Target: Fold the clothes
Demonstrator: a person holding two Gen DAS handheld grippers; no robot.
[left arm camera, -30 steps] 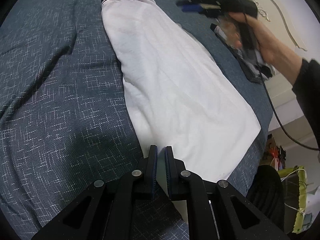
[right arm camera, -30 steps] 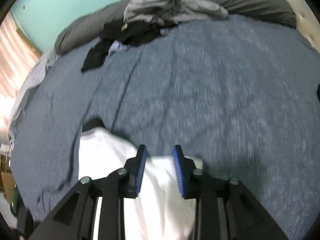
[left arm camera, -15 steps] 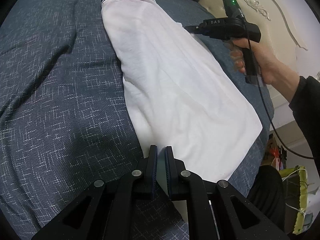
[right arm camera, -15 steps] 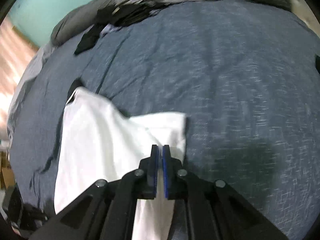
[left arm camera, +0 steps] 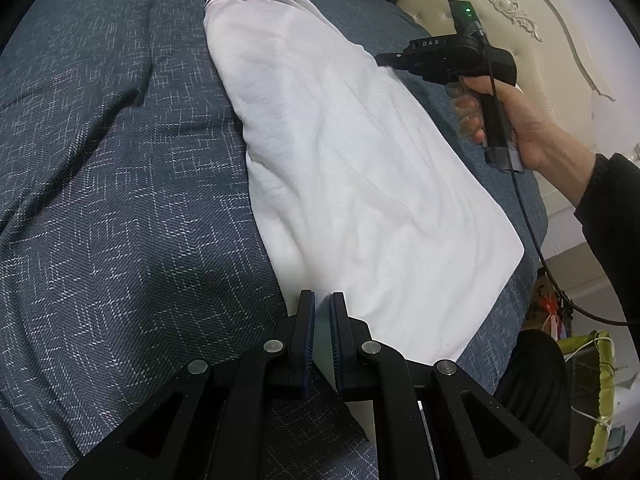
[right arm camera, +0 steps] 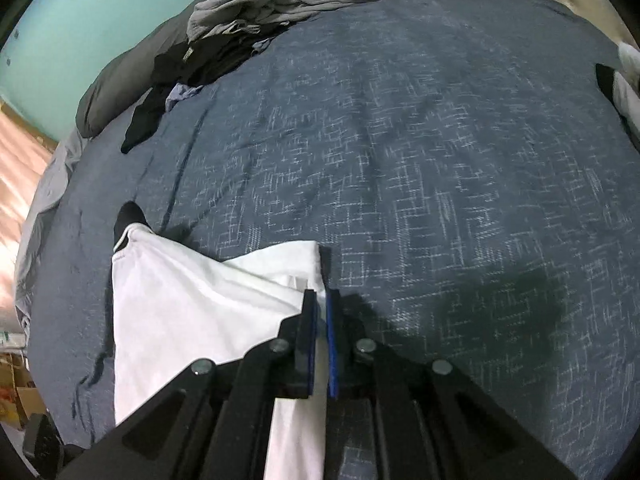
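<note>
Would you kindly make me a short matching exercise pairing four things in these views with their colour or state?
Things:
1. white garment
2. bedspread
3. right gripper
4. grey clothes pile

Descriptions:
A. heaped at the bed's far end
B. blue-grey with a white pattern
C. shut on the garment's edge
D. lying folded lengthwise, dark collar far end

Pairs: 1-D, 2-B, 3-C, 4-A
</note>
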